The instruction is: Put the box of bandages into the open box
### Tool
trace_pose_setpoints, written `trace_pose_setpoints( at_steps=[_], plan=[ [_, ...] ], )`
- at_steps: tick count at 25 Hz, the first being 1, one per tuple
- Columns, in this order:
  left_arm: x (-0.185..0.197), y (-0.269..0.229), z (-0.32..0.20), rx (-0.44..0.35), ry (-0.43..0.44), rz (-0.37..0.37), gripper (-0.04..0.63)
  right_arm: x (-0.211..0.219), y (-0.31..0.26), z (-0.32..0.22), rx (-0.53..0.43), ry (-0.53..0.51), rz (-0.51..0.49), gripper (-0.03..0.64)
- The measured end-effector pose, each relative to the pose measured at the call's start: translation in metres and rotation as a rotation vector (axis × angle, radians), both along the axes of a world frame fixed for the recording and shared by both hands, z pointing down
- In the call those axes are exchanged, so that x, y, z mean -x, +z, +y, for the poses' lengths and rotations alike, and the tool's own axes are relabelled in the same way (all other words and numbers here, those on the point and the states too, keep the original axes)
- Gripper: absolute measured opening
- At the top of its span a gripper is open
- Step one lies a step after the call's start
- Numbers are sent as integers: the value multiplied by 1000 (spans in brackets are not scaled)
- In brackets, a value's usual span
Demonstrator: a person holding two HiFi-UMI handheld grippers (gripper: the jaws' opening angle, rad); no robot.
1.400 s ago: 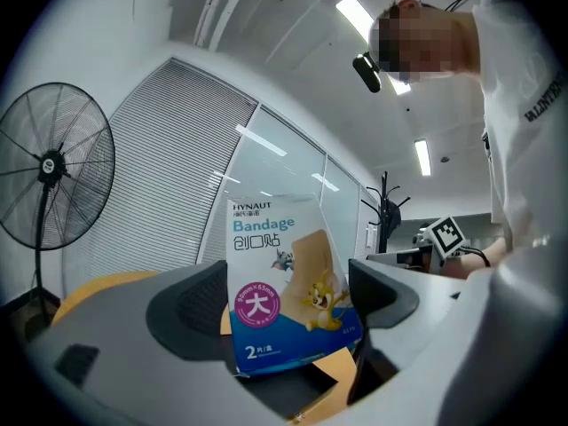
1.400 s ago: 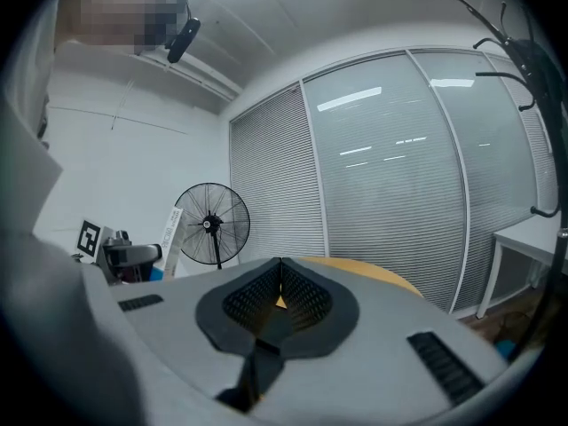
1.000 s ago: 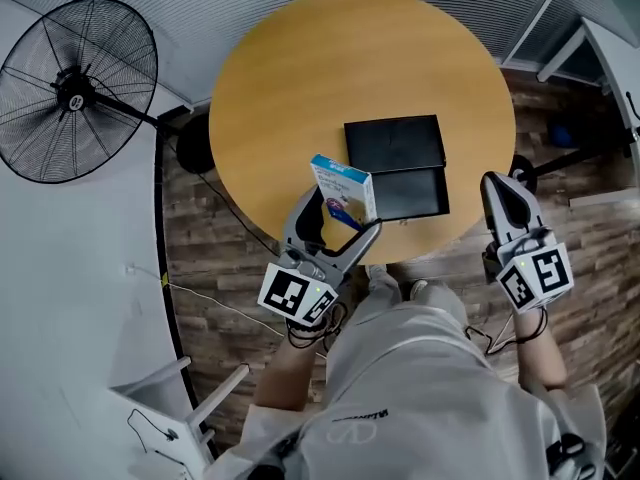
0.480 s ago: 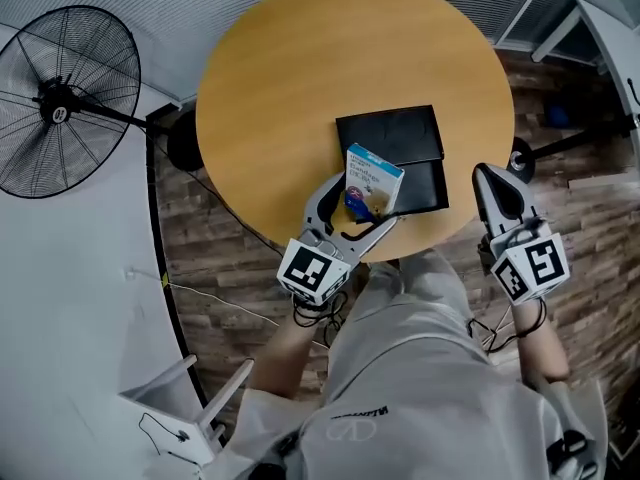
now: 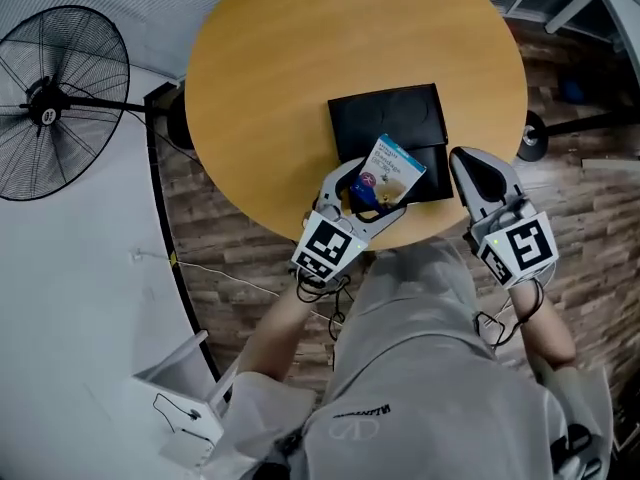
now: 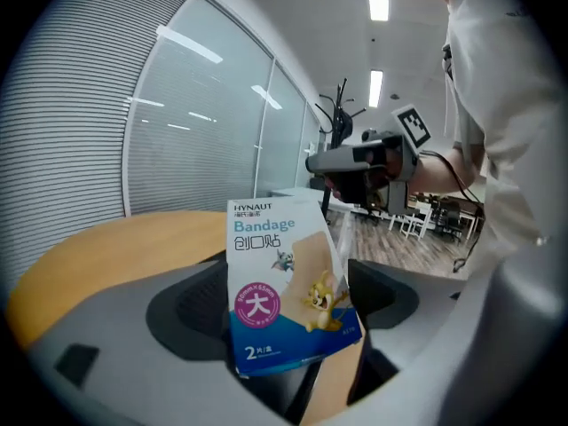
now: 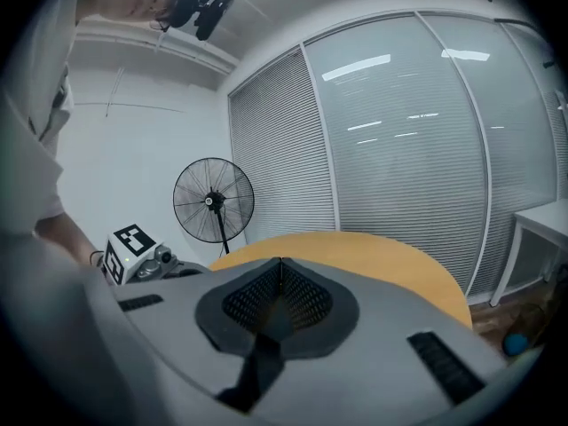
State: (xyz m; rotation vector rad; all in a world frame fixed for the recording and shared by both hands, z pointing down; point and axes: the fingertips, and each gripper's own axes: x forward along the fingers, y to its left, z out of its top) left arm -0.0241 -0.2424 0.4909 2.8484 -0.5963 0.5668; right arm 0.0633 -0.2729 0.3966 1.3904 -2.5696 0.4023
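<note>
Head view: we are bringing the box of bandages [image 5: 392, 171], clamped in the left gripper [image 5: 372, 192], over the open box [image 5: 385, 120] at last, so release is nearing, while the right gripper [image 5: 476, 171] is idling closed and empty.

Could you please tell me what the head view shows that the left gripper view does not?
Only the head view shows the black open box and the fan. Only the left gripper view shows the "Bandage" print and cartoon on the box of bandages. Both show that box in the left gripper, the right gripper and the wooden table.
</note>
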Motion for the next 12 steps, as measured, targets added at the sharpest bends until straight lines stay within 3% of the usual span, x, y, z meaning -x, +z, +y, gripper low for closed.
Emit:
trace_pose_setpoints(
  at_steps=[7,12],
  plan=[
    [-18,56,5,33,187,-280,430,16,43,-5,64,-119,36,18],
    [-27,83,12,31,330,-436,430,17,64,-6,110,-132,9,18]
  ],
)
